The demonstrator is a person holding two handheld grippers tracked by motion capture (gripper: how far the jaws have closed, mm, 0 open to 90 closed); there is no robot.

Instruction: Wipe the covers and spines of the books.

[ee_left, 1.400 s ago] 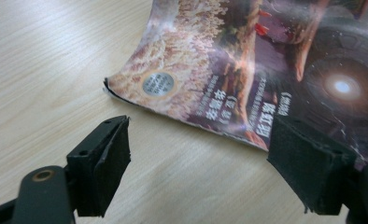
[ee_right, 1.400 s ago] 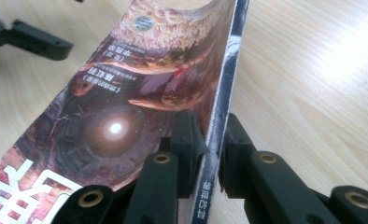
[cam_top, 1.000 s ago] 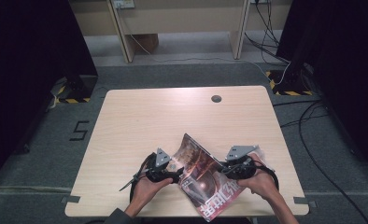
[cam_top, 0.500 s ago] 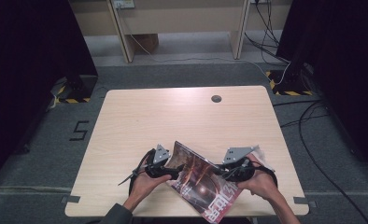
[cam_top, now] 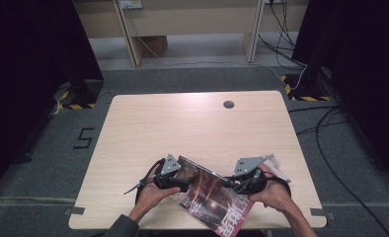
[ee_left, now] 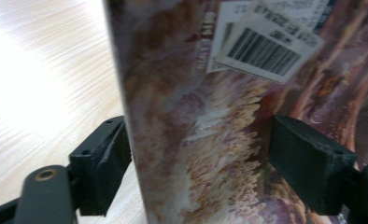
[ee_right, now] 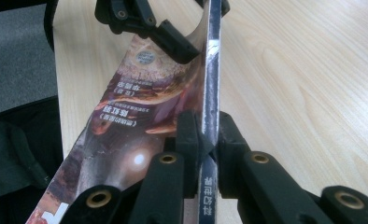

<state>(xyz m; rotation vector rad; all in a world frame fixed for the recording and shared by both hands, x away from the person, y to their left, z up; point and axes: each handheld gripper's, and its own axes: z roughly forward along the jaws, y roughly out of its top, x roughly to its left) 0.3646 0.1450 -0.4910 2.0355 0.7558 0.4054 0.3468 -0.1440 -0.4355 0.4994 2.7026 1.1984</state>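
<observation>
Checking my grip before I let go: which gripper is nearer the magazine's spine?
Right. The right gripper is clamped on the magazine at its spine. The left gripper straddles the cover by the barcode label, its jaws just closing, pads not visibly pressing.

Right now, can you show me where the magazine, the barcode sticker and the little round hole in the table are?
magazine [cam_top: 217,205]: high view, its cover.
barcode sticker [ee_left: 261,49]: left gripper view, its stripes.
round hole [cam_top: 228,104]: high view, its middle.

One magazine [cam_top: 217,197] (two tools [cam_top: 175,182])
</observation>
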